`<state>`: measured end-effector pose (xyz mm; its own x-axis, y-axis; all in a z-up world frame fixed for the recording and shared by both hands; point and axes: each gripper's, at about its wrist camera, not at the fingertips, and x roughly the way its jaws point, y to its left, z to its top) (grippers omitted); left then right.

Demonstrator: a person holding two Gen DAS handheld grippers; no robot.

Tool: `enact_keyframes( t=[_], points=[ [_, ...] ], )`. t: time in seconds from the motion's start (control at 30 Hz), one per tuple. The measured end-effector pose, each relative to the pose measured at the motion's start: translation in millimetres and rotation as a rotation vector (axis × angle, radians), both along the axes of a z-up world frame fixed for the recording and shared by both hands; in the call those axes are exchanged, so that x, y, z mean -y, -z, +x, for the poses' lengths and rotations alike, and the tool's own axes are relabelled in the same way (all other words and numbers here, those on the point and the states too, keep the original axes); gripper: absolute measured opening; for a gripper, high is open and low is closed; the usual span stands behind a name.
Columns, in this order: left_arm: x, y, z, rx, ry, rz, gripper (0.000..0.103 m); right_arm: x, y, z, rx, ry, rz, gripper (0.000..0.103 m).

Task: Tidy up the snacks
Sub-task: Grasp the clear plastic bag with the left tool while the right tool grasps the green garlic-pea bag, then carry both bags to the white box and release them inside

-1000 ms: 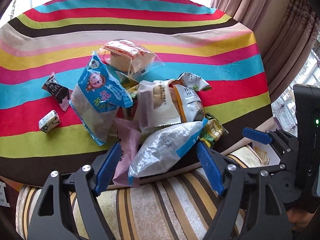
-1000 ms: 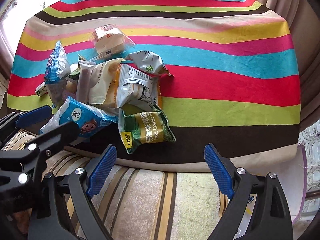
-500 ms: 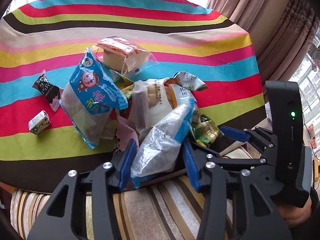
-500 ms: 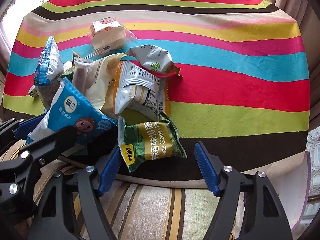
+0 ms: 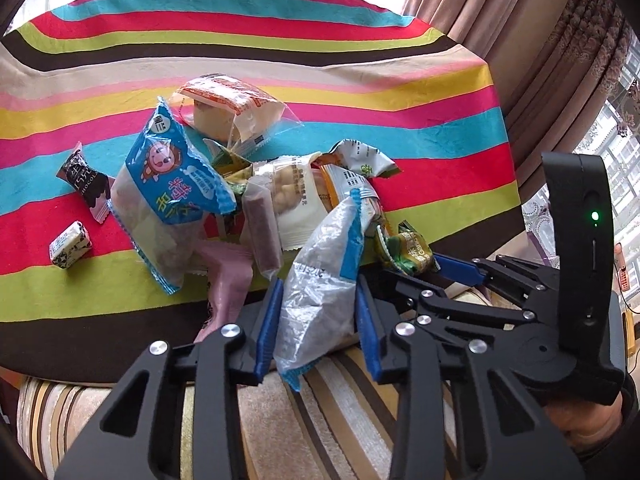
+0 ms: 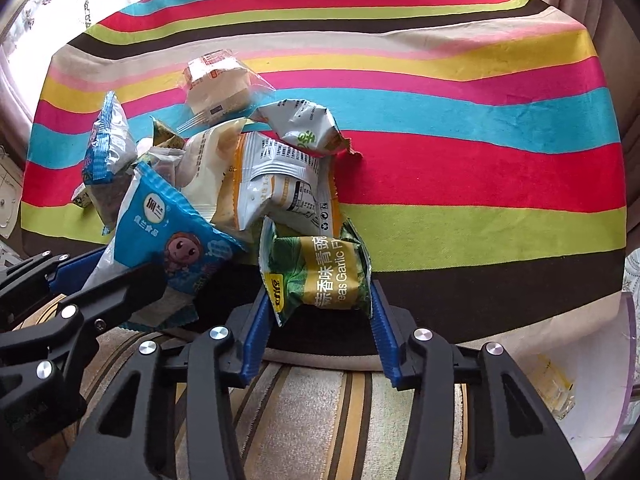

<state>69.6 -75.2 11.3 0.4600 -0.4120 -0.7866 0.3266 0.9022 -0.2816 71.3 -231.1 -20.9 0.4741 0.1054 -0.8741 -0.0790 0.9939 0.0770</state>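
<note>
**Crinkly foil packets, one in each gripper**

Your left gripper (image 5: 316, 322) is pinched on the silver-and-blue packet (image 5: 320, 280) at the pile's near edge; your right gripper (image 6: 318, 316) squeezes the green garlic-pea packet (image 6: 320, 272) beside it. Both seem light, puffy and slippery, so grip mid-body, not the seams.
</note>
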Motion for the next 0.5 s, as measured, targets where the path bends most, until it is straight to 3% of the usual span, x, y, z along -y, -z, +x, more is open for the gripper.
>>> enact_keyframes(
  t=[0.5],
  points=[
    [7.2, -20.0, -24.1, 0.046, -0.018, 0.001, 0.031, 29.0, -22.6, -24.5, 0.061, 0.058, 0.105, 0.045]
  ],
)
